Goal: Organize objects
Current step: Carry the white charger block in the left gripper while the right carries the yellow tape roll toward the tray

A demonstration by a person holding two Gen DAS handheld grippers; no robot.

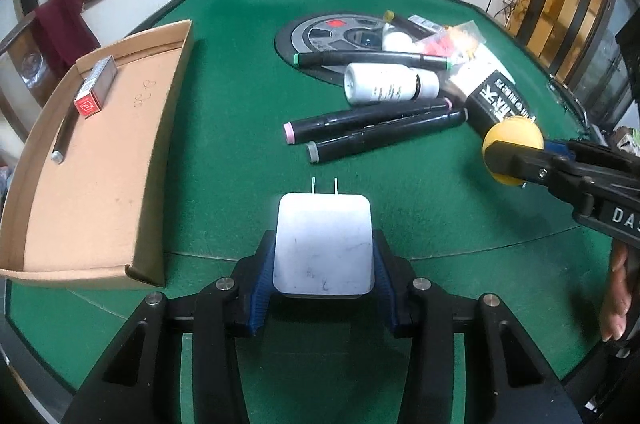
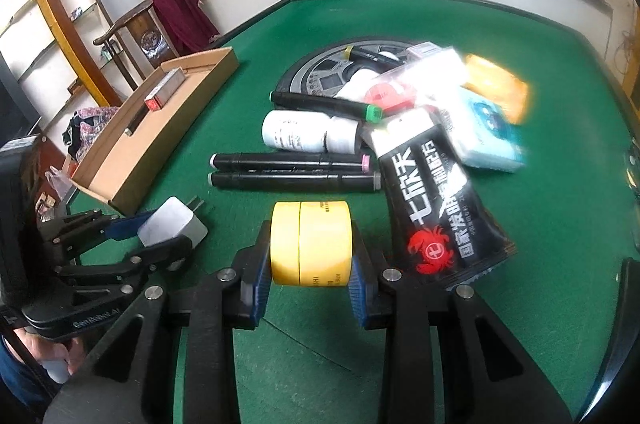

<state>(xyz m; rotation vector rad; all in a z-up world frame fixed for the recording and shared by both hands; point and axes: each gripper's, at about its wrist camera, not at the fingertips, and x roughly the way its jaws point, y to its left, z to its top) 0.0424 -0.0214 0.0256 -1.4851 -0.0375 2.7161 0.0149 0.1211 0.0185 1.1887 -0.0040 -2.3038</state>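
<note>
While held, white charger [image 1: 323, 244] points prongs away, toward markers [image 1: 372, 130].

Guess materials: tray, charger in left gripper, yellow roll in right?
Tray: corrugated cardboard, matte brown, folded raw-edged walls.
Charger: likely hard plastic, white and smooth with a soft sheen and faint scuffs; two thin prongs look metal.
Yellow roll: probably paper masking tape, matte, seam between two stacked rolls; uncertain.

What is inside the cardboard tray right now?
Inside the cardboard tray lie a small red-ended box and a dark pen. The near wall hides part of its floor in the right view.
</note>
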